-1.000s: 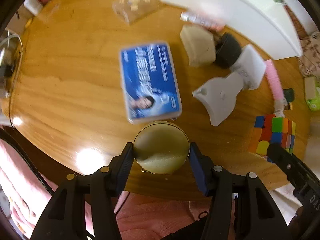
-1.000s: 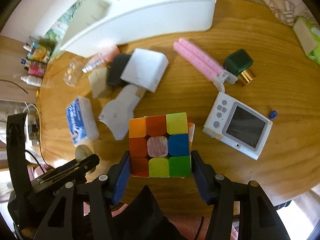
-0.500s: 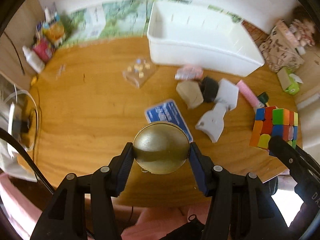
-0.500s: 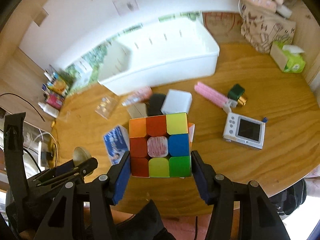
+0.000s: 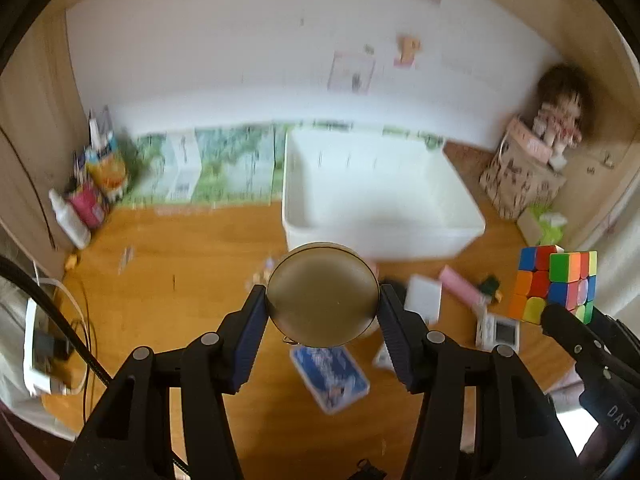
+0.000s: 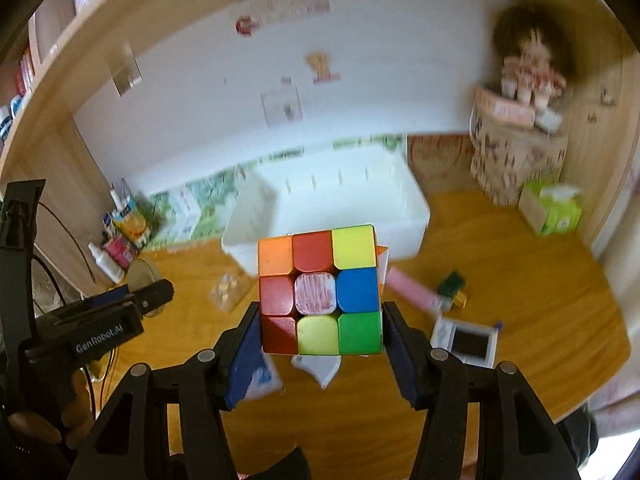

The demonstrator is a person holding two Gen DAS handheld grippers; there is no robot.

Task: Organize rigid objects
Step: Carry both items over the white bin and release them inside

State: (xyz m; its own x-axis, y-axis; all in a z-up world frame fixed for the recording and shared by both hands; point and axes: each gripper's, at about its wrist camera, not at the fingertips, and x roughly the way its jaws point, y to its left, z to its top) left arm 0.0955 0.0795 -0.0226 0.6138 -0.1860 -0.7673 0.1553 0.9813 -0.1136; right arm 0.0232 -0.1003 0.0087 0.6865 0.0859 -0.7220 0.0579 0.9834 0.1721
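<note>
Left wrist view showed the left gripper (image 5: 322, 312) pinching a round brass tin (image 5: 322, 299). Right gripper (image 6: 320, 330) clamped the puzzle cube (image 6: 319, 289) above the wooden table (image 6: 540, 320).

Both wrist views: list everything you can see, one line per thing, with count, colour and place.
Round brass-coloured metal tin: one, dull gold, clamped in left hand-held gripper.
Multicoloured plastic puzzle cube: one, clamped in right hand-held gripper.
White plastic storage bin: one, far side of table.
Round wooden table: one, brown.
Blue-and-white flat box: one, on table below the tin.
Pink plastic clip: one, right of cube.
White handheld device with dark screen: one, on table, right.
Green tissue box: one, far right.
Doll: one, on patterned box, back right.
Left hand-held gripper: black.
Right hand-held gripper: black.
</note>
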